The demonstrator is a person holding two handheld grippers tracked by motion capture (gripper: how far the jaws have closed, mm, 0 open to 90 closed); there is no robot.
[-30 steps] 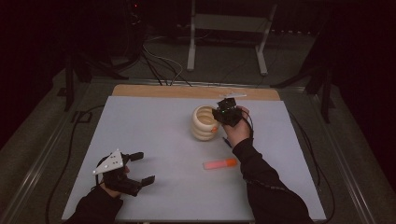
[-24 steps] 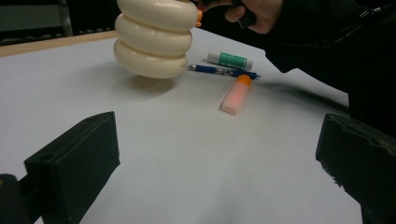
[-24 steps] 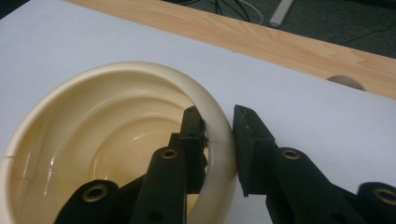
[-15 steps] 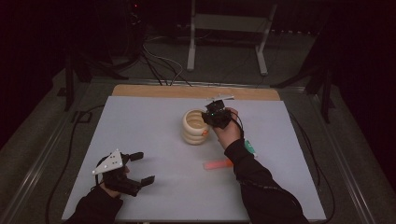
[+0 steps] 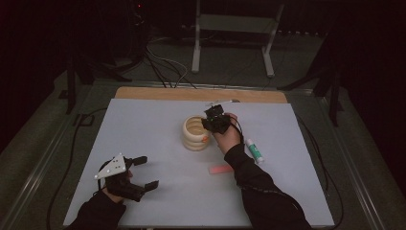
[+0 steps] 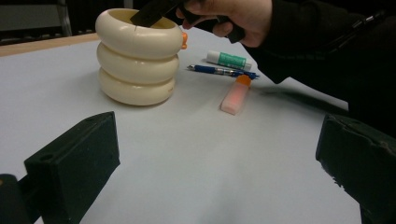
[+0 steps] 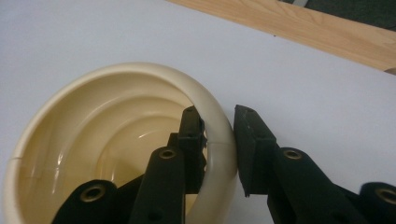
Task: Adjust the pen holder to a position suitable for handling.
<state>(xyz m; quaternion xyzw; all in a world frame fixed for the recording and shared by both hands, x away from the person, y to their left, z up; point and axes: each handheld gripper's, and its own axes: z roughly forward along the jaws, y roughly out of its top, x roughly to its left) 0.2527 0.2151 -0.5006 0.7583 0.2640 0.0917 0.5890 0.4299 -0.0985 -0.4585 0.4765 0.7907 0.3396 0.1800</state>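
Since the earlier frames, right gripper [image 5: 210,125] and the cream ribbed cup [image 5: 195,133] it grips have shifted left across the table [image 5: 143,124], uncovering a glue stick [image 5: 255,150] beside the right forearm. Left gripper [image 5: 143,172] unmoved near the front left edge.

Right gripper view: jaws straddle the cup's rim, one finger [image 7: 190,135] inside the cup against the inner wall, the other [image 7: 250,140] outside. Inner pad touches the rim; outer pad sits right at the outer wall, only a sliver of gap if any. Jaws nearly together, clamped on the rim. Cup [image 7: 107,140] looks empty inside.

Cup stands upright mid-table, slightly back of centre. In the left gripper view it shows as three stacked bulges [image 6: 137,56] with a small orange bit at the rim's right side; the right hand [image 6: 229,14] is above it.

Left gripper: fingers [image 6: 74,168] wide apart, nothing between them, pointing toward the cup, well apart from it.

Pink eraser [image 6: 236,95] lies right of the cup, blue pen [image 6: 222,71] and glue stick behind it.
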